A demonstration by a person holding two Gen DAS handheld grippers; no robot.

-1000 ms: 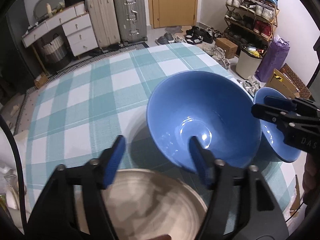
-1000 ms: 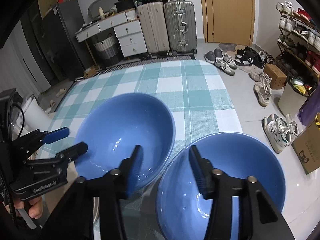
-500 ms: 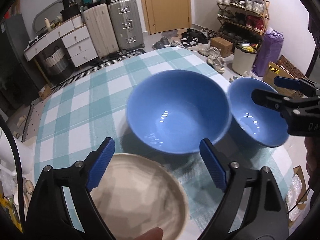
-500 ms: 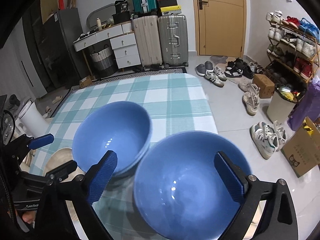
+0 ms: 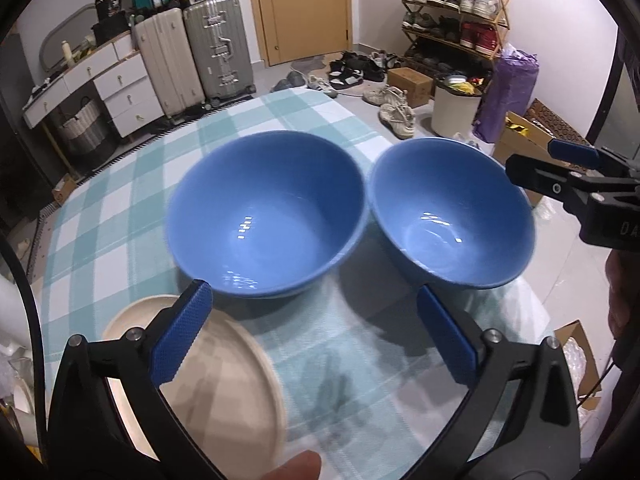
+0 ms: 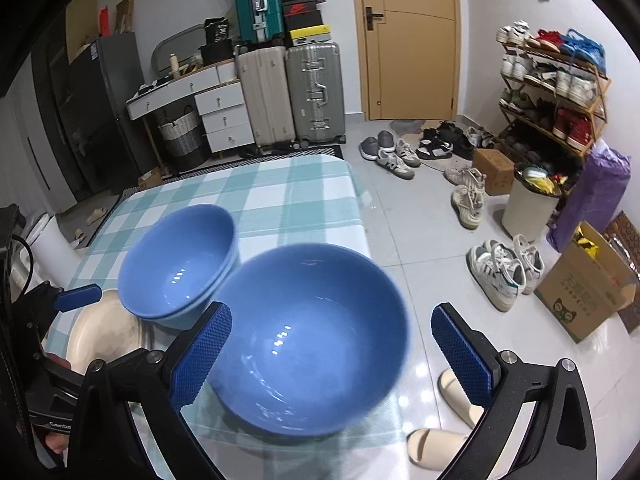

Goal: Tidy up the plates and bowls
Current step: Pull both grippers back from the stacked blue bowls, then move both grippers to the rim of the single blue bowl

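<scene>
Now that both grippers have let go and drawn back, the left gripper (image 5: 316, 336) and right gripper (image 6: 330, 354) gape empty, leaving the stacked blue bowls (image 5: 266, 212) and single blue bowl (image 6: 316, 344) side by side on the checked tablecloth (image 5: 120, 216) behind the cream plate (image 5: 216, 380), so nesting probably remains.

In the left wrist view, two bowls sit side by side on the table (image 5: 120, 216) at mid-frame: the left bowl (image 5: 266, 216) and the right bowl (image 5: 452, 216), rims nearly touching. A plate (image 5: 224, 376) lies at lower left, below the left bowl. Suitcases (image 5: 192, 48) stand upper left, a shoe rack (image 5: 452, 12) upper right.
</scene>
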